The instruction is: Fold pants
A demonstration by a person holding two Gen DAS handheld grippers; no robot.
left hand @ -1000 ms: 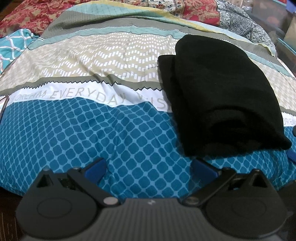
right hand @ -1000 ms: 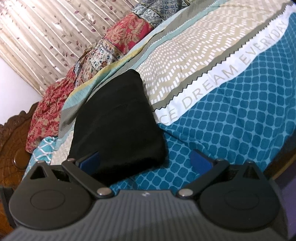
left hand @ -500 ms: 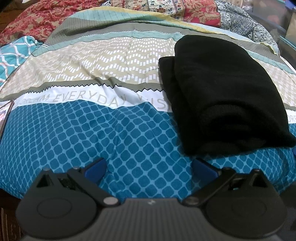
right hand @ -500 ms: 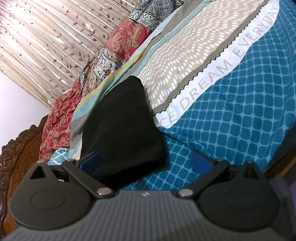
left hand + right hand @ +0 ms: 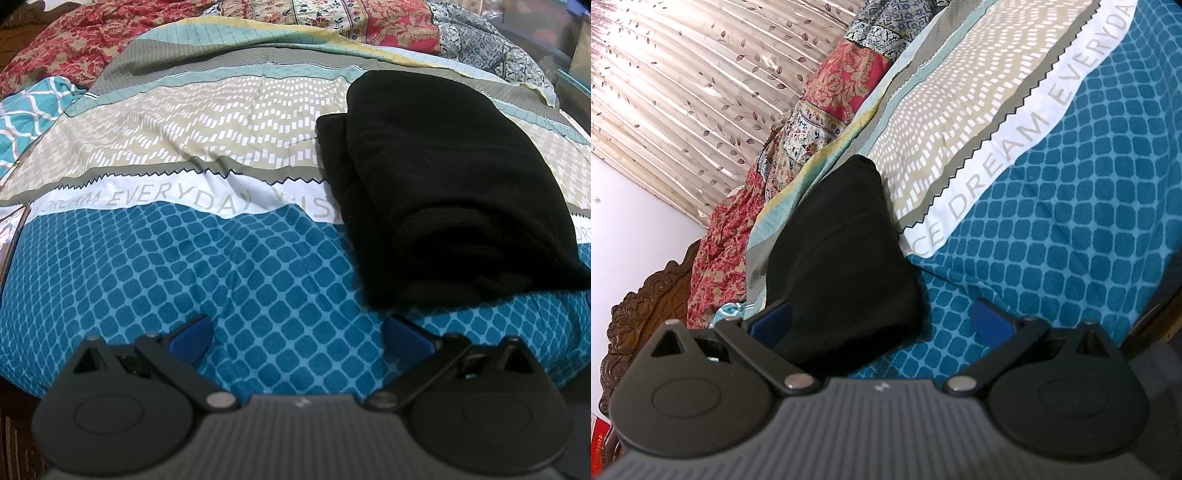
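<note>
The black pants [image 5: 443, 192] lie folded into a thick, compact bundle on the bed, resting on a patterned bedspread [image 5: 221, 266]; the bundle's near end sits on the bedspread's blue diamond-checked zone, its middle crosses the white band printed with grey lettering, and its far end reaches the beige band with white dashes. In the left wrist view a lower layer of the pants shows as a narrow strip along the bundle's left side, and rolled layers are visible at its near end. In the right wrist view the pants [image 5: 846, 258] appear as a dark wedge, with the lettered band running away to their right. The left tongs [image 5: 299, 334] are spread wide apart and hold nothing, hovering over the blue checks just short of the pants' near-left corner, not touching them. The right tongs [image 5: 882, 321] are likewise wide apart and empty, poised at the pants' near end, with the left blue pad in front of the fabric; whether it touches cannot be told. Beyond the pants, past the bedspread's far edge, lies a red floral quilt [image 5: 727, 236], then a carved wooden headboard [image 5: 639, 314] and a pleated leaf-print curtain [image 5: 701, 85].
</note>
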